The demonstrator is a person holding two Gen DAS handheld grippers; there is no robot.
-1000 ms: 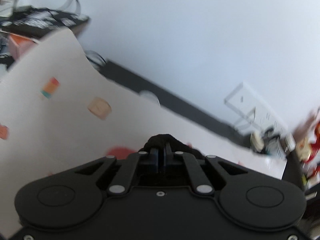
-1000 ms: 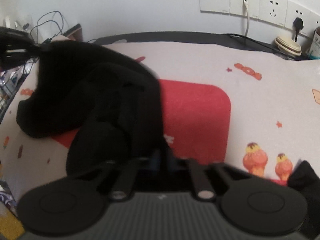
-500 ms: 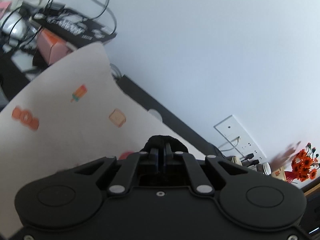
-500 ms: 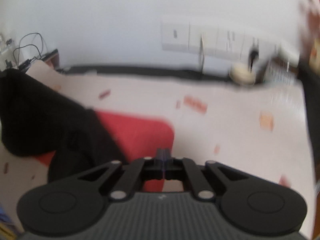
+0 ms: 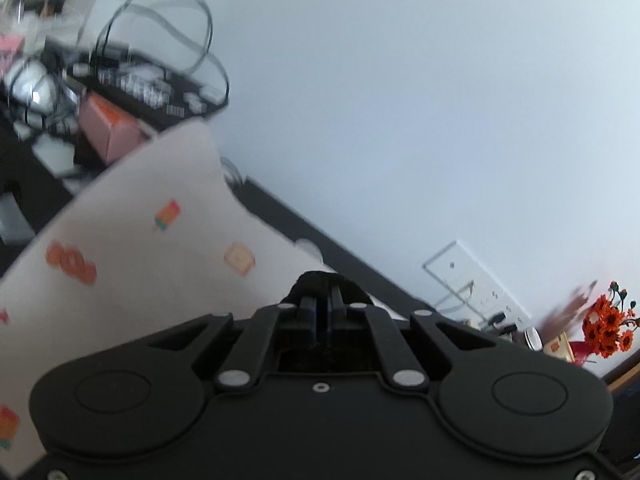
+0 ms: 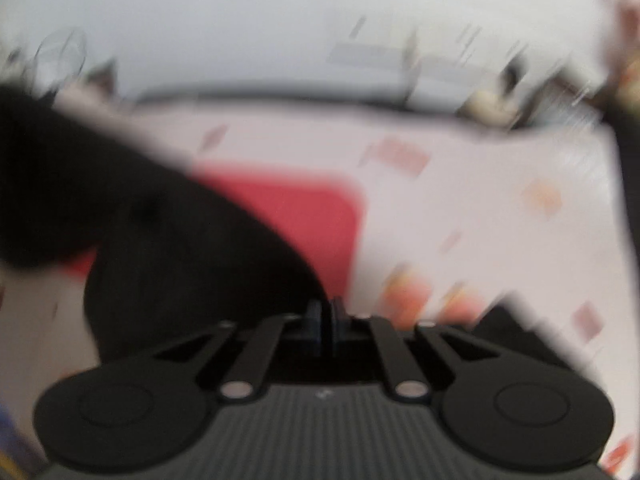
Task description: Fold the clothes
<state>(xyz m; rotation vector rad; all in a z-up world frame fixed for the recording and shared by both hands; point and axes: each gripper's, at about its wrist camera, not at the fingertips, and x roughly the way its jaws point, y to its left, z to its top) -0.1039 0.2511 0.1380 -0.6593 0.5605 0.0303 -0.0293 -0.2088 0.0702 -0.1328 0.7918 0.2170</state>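
right view is motion-blurred; black garment (image 6: 140,240), perhaps a sweater, runs off left.

Under my fingers lies a dark tabletop (image 5: 352,264), its bare edge showing as a strip along the white wall. A pale cloth (image 6: 500,240) printed with small sweets and a large red patch (image 6: 304,208) covers most of it, lying flat. A black garment (image 6: 168,248) lies partly on the cloth, over the red patch's left side; the right wrist view is blurred.
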